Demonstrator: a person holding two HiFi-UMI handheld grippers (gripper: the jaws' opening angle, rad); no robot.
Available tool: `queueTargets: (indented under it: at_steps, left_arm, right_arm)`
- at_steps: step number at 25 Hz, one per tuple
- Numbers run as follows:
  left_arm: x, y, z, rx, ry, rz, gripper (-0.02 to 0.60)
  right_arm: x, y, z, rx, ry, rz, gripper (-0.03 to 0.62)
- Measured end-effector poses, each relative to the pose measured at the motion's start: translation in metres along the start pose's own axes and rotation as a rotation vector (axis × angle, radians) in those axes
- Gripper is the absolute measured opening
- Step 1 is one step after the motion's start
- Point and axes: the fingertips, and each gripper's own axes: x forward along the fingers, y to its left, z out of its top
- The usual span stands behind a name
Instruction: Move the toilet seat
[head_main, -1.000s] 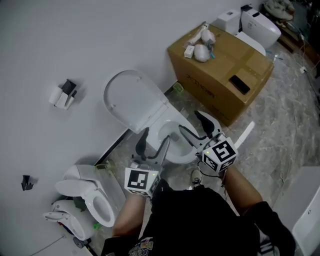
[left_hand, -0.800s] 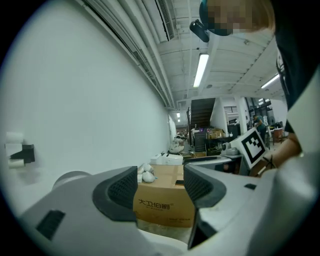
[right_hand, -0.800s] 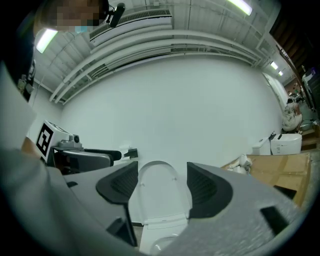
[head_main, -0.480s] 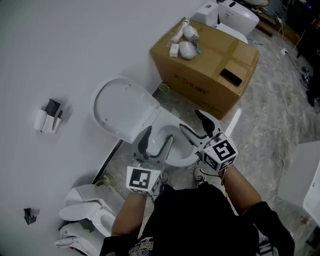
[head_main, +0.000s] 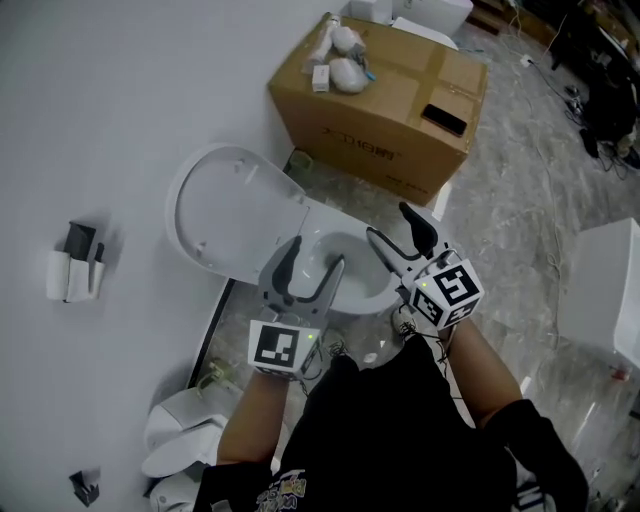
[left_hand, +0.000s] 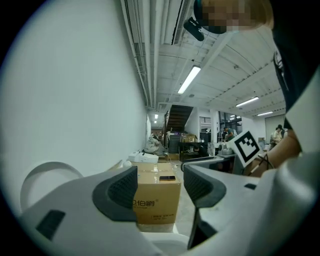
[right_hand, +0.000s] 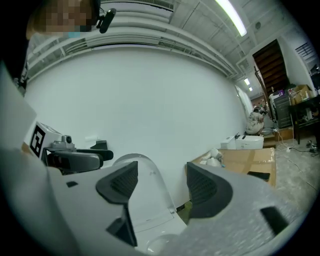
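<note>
**A:** Which way does the toilet seat (head_main: 232, 210) point?

**B:** It's flipped up off the toilet bowl (head_main: 368, 306). It's hinged at the bowl's back edge, and its long axis runs from that hinge up and away from the bowl. The rounded end is farthest from the bowl and the underside faces back over it.

**A:** Where does it sit relative to each claw?

**B:** The left claw (head_main: 308, 272) hangs over the bowl's left rim, just beside the seat's hinge end but not touching it. In the left gripper view the seat shows off to the left of the jaws. What shows in the gap between them is the cardboard box (head_main: 375, 110), which stands well beyond the bowl. The right claw (head_main: 400, 238) is at the bowl's right rim, farther from the seat. In the right gripper view the upright seat lines up in the gap between its jaws, well apart from them.

**A:** Are the jaws holding anything?

**B:** No. Both claws stand wide apart and empty.

**A:** And the arms?

**B:** Both forearms reach forward from the person's body toward the bowl, side by side. The marker cubes face up and the claws point roughly level across the bowl.
</note>
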Motion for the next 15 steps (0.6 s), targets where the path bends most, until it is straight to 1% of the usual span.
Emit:
queueTargets:
  at_steps: [7,11,15]
  left_arm:
    - [-0.016,0.001,-0.020,0.001,-0.007,-0.129,0.264]
    - [-0.023,-0.009,-0.039,-0.001,0.042,-0.216,0.264]
    - [-0.016,-0.015,-0.058,0.006,0.072,-0.259,0.264]
  right_arm:
    - [-0.019,0.017,-0.022,0.006,0.007,-0.131,0.307]
    - [-0.030,0.022,-0.037,0.017,0.025,-0.190,0.307]
    - [-0.033,0.019,-0.057,0.032,0.060,-0.214,0.307]
